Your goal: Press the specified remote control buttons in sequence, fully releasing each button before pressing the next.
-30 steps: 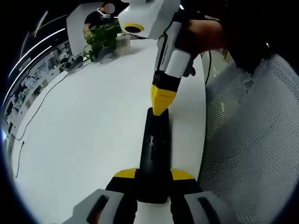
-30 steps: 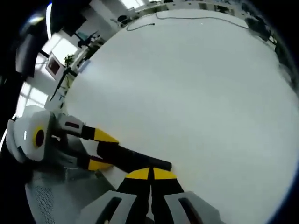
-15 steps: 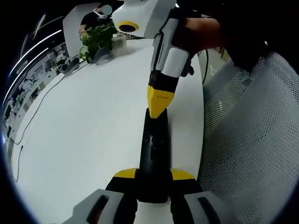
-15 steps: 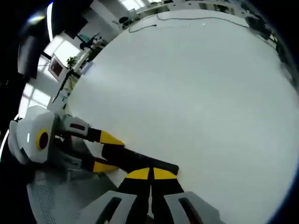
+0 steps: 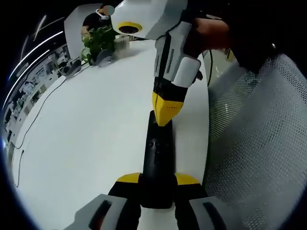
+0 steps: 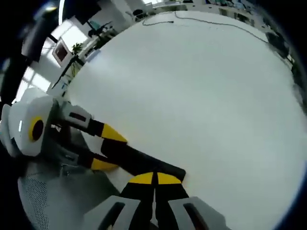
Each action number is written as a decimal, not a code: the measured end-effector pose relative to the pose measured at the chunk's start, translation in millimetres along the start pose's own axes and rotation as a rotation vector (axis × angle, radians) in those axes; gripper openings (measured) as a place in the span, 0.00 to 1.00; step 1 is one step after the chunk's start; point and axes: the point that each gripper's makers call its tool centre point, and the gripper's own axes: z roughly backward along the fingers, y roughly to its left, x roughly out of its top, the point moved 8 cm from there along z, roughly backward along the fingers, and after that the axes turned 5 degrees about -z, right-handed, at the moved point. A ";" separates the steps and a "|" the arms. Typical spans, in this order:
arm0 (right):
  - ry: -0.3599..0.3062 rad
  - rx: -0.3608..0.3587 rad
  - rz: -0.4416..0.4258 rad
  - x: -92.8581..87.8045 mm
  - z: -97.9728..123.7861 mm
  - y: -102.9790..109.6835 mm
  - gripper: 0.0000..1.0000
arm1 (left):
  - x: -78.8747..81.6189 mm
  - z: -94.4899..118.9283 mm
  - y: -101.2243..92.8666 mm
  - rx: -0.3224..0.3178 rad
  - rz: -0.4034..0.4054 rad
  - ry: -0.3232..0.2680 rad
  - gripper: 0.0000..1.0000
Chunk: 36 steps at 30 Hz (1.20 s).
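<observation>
At lower centre, we are pinching the remote control [image 5: 157, 163] in the left gripper [image 5: 157, 181] jaws while the right gripper [image 5: 166, 115], jaws pressed together, is bearing on its far end; how many presses remain, we cannot tell.

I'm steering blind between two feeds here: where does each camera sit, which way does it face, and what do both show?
Left gripper view: rides the left gripper, looks along the black remote control clamped between its jaws, across the white table; the right gripper touches the remote's far end, a hand holding it.
Right gripper view: rides the right gripper, jaws together, looks down across the table.
Shared: remote, left gripper, table.
</observation>
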 end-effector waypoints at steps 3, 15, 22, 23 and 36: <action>0.041 -0.013 0.006 3.9 -0.5 1.3 0.00 | 0.1 0.0 -0.1 0.000 -0.003 -0.001 0.25; -0.007 0.034 -0.066 -0.7 1.0 -2.7 0.00 | 0.0 1.1 0.2 -0.011 -0.018 -0.003 0.25; -0.005 0.048 -0.084 -1.1 1.5 -3.9 0.00 | -2.3 3.4 1.1 -0.021 -0.018 0.003 0.25; -0.004 0.050 -0.087 -1.3 1.5 -3.9 0.00 | -2.3 3.5 1.2 -0.022 -0.021 0.001 0.25; 0.014 0.044 -0.103 0.2 1.5 -3.0 0.00 | -1.0 3.2 0.1 -0.018 -0.030 0.012 0.24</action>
